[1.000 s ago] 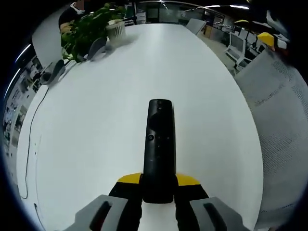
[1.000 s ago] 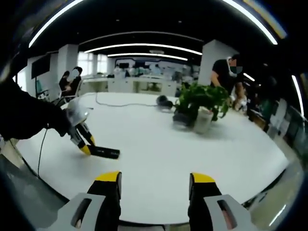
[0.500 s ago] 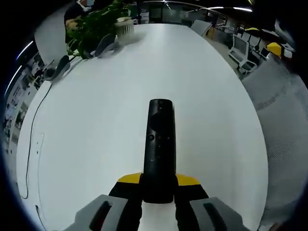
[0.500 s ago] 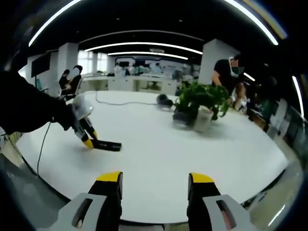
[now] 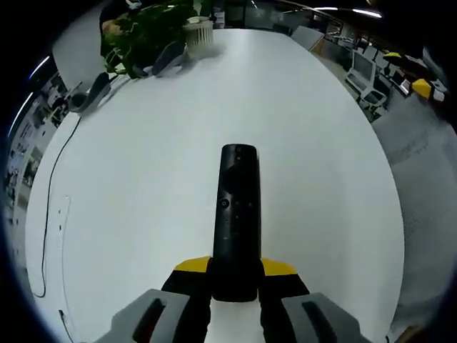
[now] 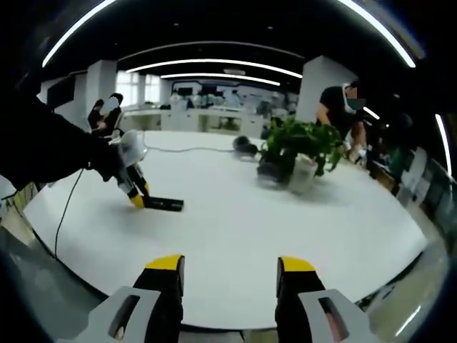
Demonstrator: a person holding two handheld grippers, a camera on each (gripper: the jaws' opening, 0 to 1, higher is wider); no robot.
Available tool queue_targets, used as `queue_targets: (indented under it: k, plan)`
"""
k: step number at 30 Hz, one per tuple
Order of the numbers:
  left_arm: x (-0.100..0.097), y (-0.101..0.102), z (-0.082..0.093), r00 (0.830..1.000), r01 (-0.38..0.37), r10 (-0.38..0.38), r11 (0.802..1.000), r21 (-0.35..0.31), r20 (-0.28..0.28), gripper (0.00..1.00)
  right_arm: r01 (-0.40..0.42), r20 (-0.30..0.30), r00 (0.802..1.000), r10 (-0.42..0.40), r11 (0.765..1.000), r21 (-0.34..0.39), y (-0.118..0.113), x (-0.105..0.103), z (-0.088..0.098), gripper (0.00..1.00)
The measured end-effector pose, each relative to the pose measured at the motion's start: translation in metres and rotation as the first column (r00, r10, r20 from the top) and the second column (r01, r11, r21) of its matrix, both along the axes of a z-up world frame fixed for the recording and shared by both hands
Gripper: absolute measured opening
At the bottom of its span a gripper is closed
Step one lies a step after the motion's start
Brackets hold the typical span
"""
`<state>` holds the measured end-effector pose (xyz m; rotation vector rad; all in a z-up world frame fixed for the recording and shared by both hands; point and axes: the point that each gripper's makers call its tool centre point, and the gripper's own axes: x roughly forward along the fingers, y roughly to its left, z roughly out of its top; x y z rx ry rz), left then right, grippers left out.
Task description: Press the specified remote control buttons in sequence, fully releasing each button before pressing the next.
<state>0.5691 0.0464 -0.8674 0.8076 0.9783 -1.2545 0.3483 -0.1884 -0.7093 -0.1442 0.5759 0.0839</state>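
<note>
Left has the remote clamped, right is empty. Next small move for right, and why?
Probably bring the right gripper across toward the remote. Its jaws stand open and empty, well short of it, while the left gripper clamps the remote's near end with the button face up, so no button can be pressed yet.

No text can be read (button markings too small).

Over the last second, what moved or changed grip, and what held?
In the right gripper view, the left gripper carried the remote a little up and rightward in the picture, toward the potted plant. Nothing was taken or released: the left gripper stays shut on the remote, and the right gripper stays open and empty over the white table's near edge.
</note>
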Motion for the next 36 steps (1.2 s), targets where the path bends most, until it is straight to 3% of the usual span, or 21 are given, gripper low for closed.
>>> queue_targets:
  k: [14,27,36]
  plan:
    - [0.029,0.003,0.000,0.999,0.017,-0.016,0.999,0.034,-0.041,0.24,0.010,-0.015,1.000,-0.010,1.000,-0.006,-0.002,-0.001,-0.002,0.46]
    - [0.056,0.003,-0.001,0.999,0.042,-0.041,0.995,0.095,-0.015,0.24,0.018,-0.024,1.000,-0.019,1.000,-0.014,-0.004,-0.001,-0.004,0.45]
    - [0.057,0.003,-0.001,0.999,0.054,-0.054,0.994,0.093,0.005,0.25,0.015,-0.027,1.000,-0.015,1.000,-0.014,-0.004,-0.001,-0.004,0.45]
